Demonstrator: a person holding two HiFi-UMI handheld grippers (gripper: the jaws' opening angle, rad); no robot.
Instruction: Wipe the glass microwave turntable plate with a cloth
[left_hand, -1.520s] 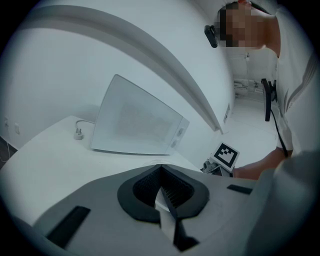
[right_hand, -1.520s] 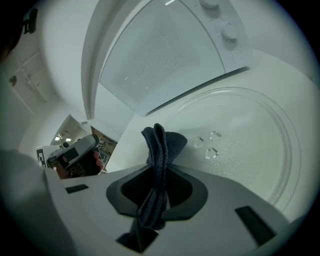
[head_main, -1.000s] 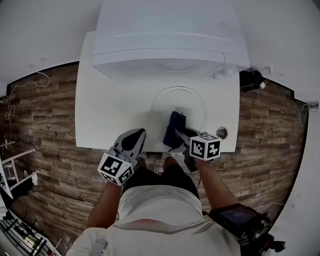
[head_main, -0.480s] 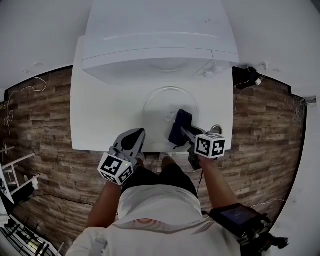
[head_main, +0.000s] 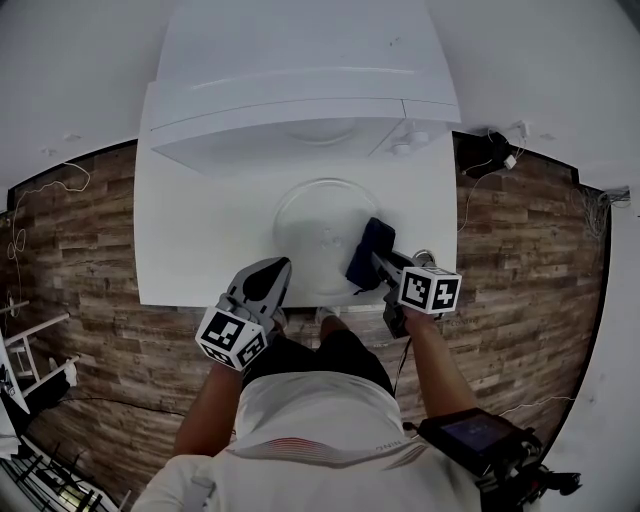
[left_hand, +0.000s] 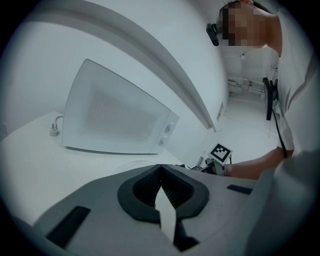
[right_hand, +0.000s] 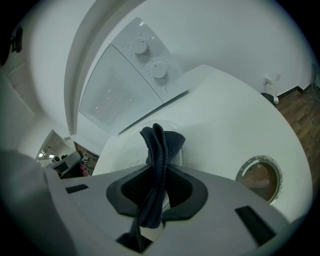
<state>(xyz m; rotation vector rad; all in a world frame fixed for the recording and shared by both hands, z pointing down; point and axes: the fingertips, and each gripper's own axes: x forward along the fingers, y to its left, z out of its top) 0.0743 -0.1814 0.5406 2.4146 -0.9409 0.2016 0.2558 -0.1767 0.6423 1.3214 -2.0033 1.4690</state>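
Observation:
The round glass turntable plate (head_main: 318, 225) lies flat on the white table (head_main: 195, 240) in front of the microwave (head_main: 300, 90). My right gripper (head_main: 374, 262) is shut on a folded dark blue cloth (head_main: 367, 248), which rests at the plate's right rim. In the right gripper view the cloth (right_hand: 160, 147) stands up between the jaws of the right gripper (right_hand: 156, 192), with the plate (right_hand: 122, 155) just beyond it. My left gripper (head_main: 271, 270) hovers over the table's front edge, left of the plate, its jaws shut on nothing. In its own view the left gripper (left_hand: 161, 174) points toward the microwave (left_hand: 115, 117).
A round cable hole (head_main: 424, 258) with a metal ring sits in the table right of the cloth, also seen in the right gripper view as a hole (right_hand: 258, 175). The microwave's two knobs (right_hand: 150, 59) face the plate. Wood-pattern floor (head_main: 80, 260) surrounds the table.
The right gripper has carried the cloth from the plate's near middle to its right rim. The left gripper has stayed where it was.

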